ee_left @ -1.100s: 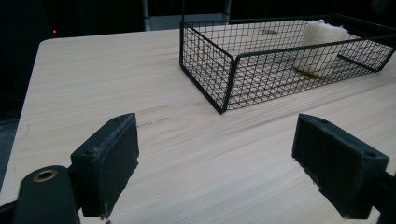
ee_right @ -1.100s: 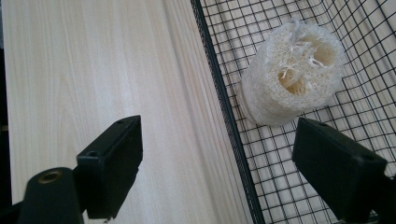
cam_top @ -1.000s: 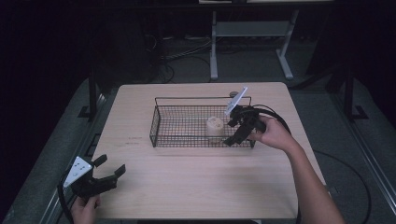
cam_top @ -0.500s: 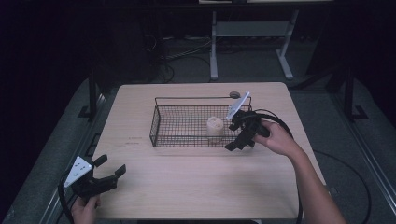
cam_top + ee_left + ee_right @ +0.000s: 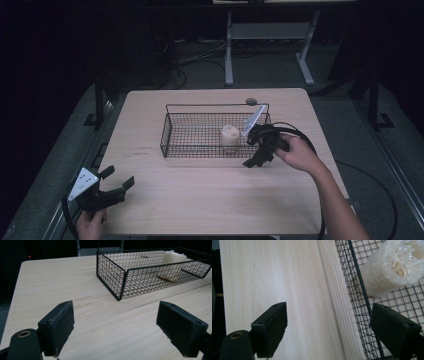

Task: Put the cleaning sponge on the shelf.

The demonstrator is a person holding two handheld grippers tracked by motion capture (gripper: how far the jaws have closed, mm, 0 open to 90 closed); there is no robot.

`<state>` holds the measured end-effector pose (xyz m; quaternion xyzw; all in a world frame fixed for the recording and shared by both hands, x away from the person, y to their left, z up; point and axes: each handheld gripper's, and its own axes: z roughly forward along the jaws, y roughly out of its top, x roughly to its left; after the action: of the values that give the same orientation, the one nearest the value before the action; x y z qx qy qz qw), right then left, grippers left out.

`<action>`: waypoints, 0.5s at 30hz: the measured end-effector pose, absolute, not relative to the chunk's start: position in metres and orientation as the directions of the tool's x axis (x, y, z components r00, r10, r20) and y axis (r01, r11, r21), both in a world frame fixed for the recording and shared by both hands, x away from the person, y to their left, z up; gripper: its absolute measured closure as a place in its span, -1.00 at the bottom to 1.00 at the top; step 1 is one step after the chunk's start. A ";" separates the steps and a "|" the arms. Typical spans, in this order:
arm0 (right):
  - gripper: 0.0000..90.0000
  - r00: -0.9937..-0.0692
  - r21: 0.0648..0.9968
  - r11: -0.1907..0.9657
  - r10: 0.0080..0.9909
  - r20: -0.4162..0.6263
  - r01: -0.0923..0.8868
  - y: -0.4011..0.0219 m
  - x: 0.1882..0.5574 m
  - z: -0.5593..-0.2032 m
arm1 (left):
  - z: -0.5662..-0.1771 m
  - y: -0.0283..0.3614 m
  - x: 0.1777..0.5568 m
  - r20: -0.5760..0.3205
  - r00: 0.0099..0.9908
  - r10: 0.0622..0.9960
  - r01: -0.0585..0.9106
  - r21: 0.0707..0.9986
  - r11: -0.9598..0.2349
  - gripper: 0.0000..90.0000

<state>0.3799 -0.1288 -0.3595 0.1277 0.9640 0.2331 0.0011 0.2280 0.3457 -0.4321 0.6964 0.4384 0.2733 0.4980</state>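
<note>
Right tongs (image 5: 252, 152) withdrawn — loofah (image 5: 229, 136) beside, basket (image 5: 172, 130)

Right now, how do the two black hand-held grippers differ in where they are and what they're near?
The left gripper sits at the table's near left corner, far from the black wire basket. The right gripper hangs at the basket's right end, by the pale loofah roll inside. Both are open and hold nothing.

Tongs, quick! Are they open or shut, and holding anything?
Left tongs: open, holding nothing.
Right tongs: open, holding nothing, beside the wire basket.
</note>
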 end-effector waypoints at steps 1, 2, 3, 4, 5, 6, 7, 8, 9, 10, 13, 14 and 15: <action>-0.68 -0.968 0.453 0.858 0.244 0.059 0.244 -0.129 0.379 -0.360 | -0.432 0.346 0.228 -0.054 0.468 0.882 0.338 0.933 -0.122 -0.69; -0.68 -0.968 0.457 0.855 0.244 0.059 0.244 -0.129 0.378 -0.360 | -0.432 0.345 0.228 -0.052 0.467 0.883 0.338 0.933 -0.124 -0.69; -0.68 -0.968 0.464 0.852 0.244 0.058 0.243 -0.129 0.377 -0.360 | -0.432 0.345 0.228 -0.050 0.466 0.883 0.338 0.933 -0.126 -0.69; -0.68 -0.968 0.469 0.849 0.242 0.062 0.242 -0.130 0.376 -0.361 | -0.432 0.345 0.228 -0.051 0.467 0.883 0.338 0.933 -0.125 -0.69; -0.68 -0.969 0.473 0.849 0.239 0.058 0.238 -0.130 0.375 -0.362 | -0.432 0.345 0.228 -0.054 0.468 0.882 0.339 0.933 -0.123 -0.69; -0.68 -0.968 0.471 0.848 0.246 0.054 0.242 -0.132 0.373 -0.364 | -0.432 0.345 0.228 -0.056 0.468 0.882 0.341 0.932 -0.121 -0.69; -0.68 -0.968 0.471 0.848 0.246 0.054 0.242 -0.132 0.373 -0.364 | -0.432 0.345 0.228 -0.056 0.467 0.882 0.341 0.932 -0.122 -0.69; -0.68 -0.968 0.465 0.851 0.247 0.055 0.243 -0.132 0.372 -0.365 | -0.432 0.345 0.228 -0.053 0.468 0.882 0.341 0.932 -0.126 -0.69; -0.68 -0.968 0.461 0.854 0.246 0.055 0.243 -0.133 0.371 -0.366 | -0.432 0.345 0.228 -0.051 0.469 0.882 0.342 0.931 -0.127 -0.69; -0.68 -0.968 0.469 0.850 0.245 0.052 0.240 -0.133 0.370 -0.367 | -0.432 0.345 0.228 -0.052 0.468 0.882 0.342 0.931 -0.127 -0.69; -0.68 -0.967 0.483 0.841 0.247 0.061 0.245 -0.136 0.367 -0.369 | -0.432 0.345 0.228 -0.054 0.469 0.882 0.342 0.931 -0.125 -0.69; -0.68 -0.966 0.485 0.839 0.250 0.061 0.247 -0.137 0.366 -0.370 | -0.432 0.345 0.228 -0.053 0.468 0.882 0.342 0.931 -0.126 -0.69; -0.68 -0.966 0.484 0.839 0.250 0.064 0.249 -0.138 0.365 -0.371 | -0.432 0.345 0.228 -0.052 0.467 0.882 0.343 0.931 -0.127 -0.69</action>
<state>0.3652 -0.1375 -0.3710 0.1299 0.9589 0.2522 0.0010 0.2282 0.3447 -0.4323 0.6993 0.4381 0.2727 0.4947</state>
